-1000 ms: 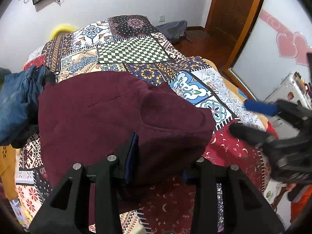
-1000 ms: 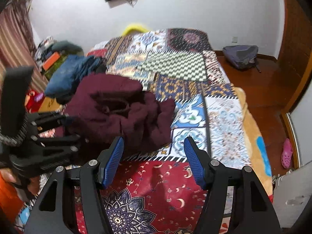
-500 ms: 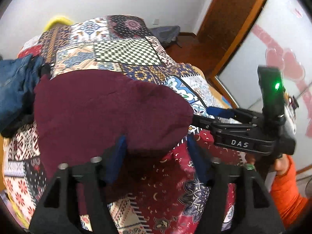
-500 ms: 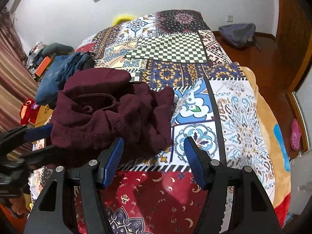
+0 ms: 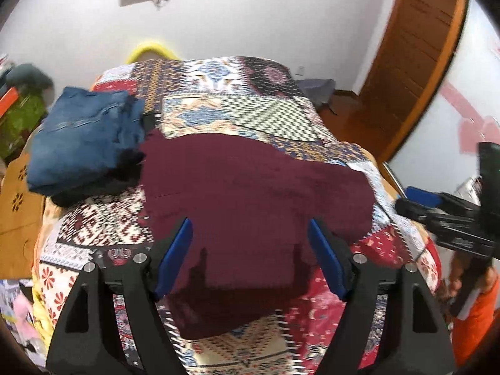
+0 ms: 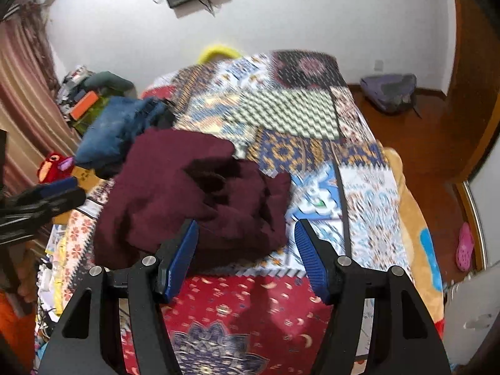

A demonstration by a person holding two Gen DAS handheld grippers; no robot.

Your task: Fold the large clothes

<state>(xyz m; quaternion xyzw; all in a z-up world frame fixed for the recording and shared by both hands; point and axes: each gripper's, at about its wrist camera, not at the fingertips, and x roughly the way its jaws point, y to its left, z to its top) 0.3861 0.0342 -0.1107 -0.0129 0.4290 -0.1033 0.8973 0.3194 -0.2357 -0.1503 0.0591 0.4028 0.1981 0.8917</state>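
You have let go: your left gripper point(image 5: 250, 256), clamped on the maroon garment point(image 5: 250, 193) a second ago, now hangs spread above it, and your right gripper point(image 6: 247, 250) is spread too. The garment lies folded on the bed point(image 5: 237, 115), jeans point(image 5: 84, 137) at its 10 o'clock. This fold looks done; smoothing may remain.
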